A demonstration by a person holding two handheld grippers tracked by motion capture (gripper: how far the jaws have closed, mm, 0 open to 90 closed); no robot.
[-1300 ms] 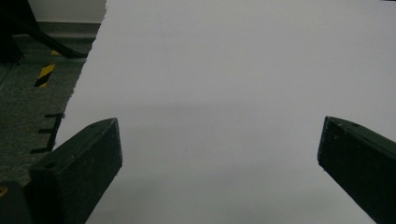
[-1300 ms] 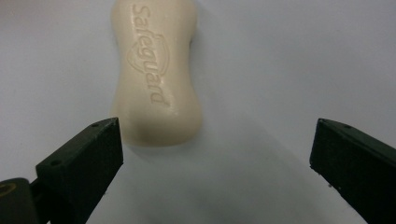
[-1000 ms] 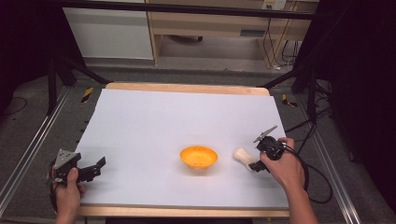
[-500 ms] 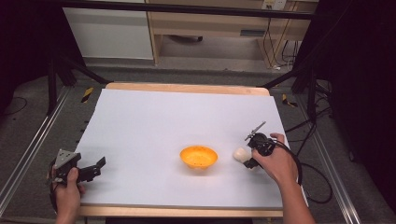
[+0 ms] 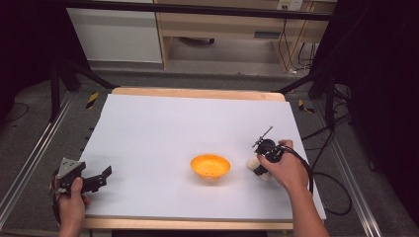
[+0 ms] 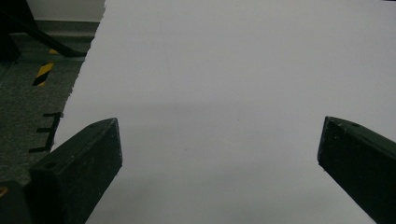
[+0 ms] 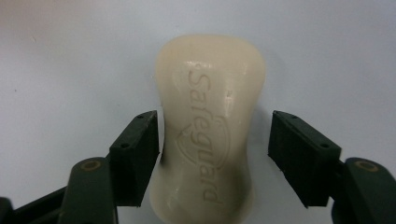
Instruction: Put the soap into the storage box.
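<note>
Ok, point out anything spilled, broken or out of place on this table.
Nothing stands out. The orange bowl sits upright and looks empty. The soap bar looks intact, lying flat on the white table between the right gripper's open jaws.

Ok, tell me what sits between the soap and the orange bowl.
Nothing visible does. The soap lies between the right gripper's open jaws, and in the high view just bare white table separates it from the bowl to its left.
</note>
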